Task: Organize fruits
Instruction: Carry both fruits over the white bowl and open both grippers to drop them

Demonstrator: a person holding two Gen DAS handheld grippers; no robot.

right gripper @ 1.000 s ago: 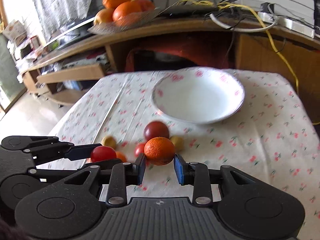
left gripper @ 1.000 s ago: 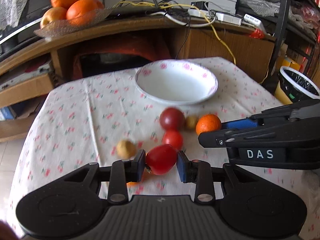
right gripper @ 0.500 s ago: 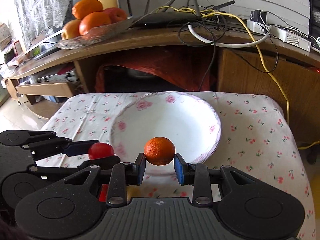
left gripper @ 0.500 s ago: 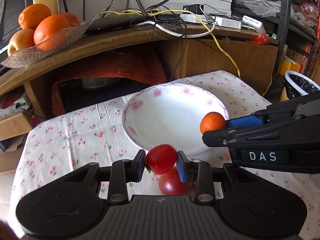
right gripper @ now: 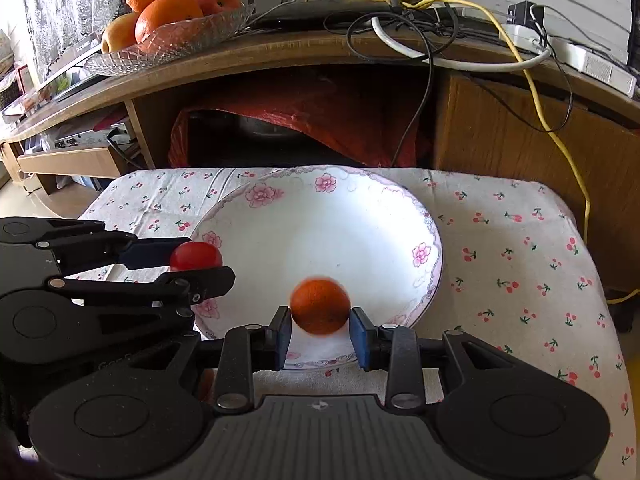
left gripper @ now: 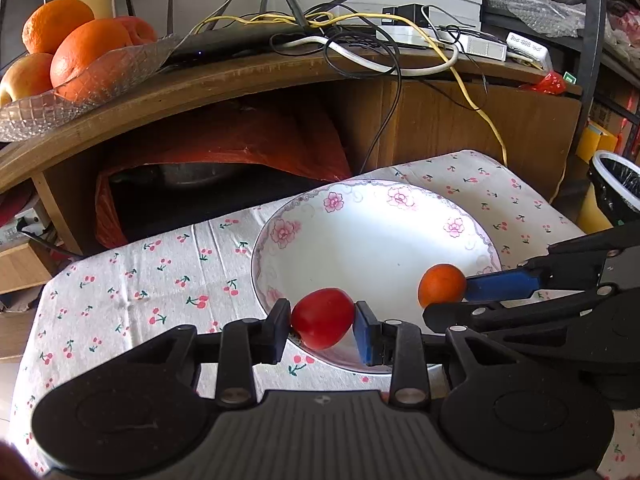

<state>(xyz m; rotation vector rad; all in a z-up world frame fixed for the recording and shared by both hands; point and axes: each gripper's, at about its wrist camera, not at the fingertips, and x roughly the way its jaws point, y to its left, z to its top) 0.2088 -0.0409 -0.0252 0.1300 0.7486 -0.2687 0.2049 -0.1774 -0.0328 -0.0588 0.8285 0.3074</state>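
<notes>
Closest to me, my left tongs [left gripper: 322,322] grip a smooth red tomato-like fruit [left gripper: 322,318] between their pads, and it hangs just over the near rim of the white porcelain bowl with pink flower print [left gripper: 280,236]. In the right wrist view, my right tongs [right gripper: 320,334] have parted: there is a sliver of gap on either side of the small round orange citrus fruit [right gripper: 319,305], which is blurred, so I judge it is dropping out of the pads into the bowl. Seen from the left tongs, that orange sits to their right, above the bowl's right-hand side.

Just ahead of both tongs, the bowl is bare inside; nothing has settled in it yet. It rests on the surface, which is covered with a white cherry-print cloth [right gripper: 520,264].

So I judge the job is at its first deliveries: one fruit being released, one ready to follow. Any other loose fruit lies behind or beneath the tongs, out of view, so I cannot count what remains.

Well beyond the bowl, on a wooden shelf [right gripper: 280,50], a cut-glass dish of oranges and apples [right gripper: 172,20] stands.
</notes>
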